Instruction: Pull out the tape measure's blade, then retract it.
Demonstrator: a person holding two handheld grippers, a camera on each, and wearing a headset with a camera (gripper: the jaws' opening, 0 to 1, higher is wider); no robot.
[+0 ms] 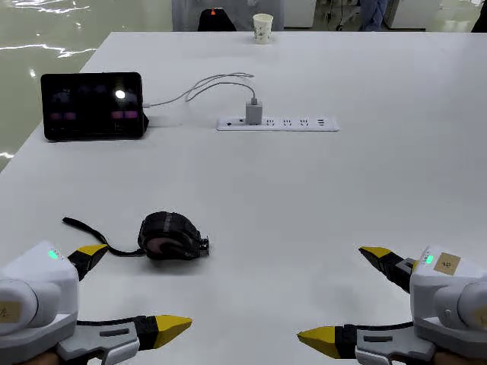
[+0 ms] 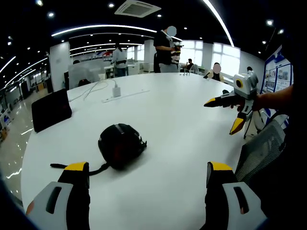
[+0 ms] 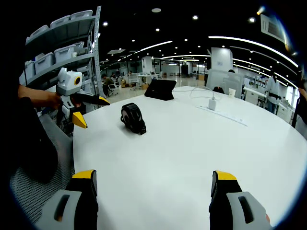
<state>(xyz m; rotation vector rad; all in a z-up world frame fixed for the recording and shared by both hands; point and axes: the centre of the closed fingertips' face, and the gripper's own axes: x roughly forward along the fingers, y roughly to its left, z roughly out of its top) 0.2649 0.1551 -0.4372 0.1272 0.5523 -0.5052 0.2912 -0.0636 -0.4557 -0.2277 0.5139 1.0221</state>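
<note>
1. Head view: tape (image 1: 171,236) lies on table (image 1: 304,198), well nearer than strip (image 1: 278,123), blade in.
2. Cup (image 1: 262,28) stands beyond strip; contents hidden.
3. Left gripper (image 1: 138,287) and right gripper (image 1: 335,292), nearer than strip, gape empty, bodies cut off.

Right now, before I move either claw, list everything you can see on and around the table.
table: one, white, under everything.
tape measure: one, black, near left part of the table, blade not pulled out.
strap: one, black, trailing left from the tape measure.
tablet: one, black, far left, propped up.
power strip: one, white, mid-table.
charger: one, white, plugged into the power strip.
cable: one, white, from charger to tablet.
cup: one, white paper, far edge.
shelves: one rack, grey, with bins, beside the table.
left claw: one, yellow-tipped, open, low left.
right claw: one, yellow-tipped, open, low right.
</note>
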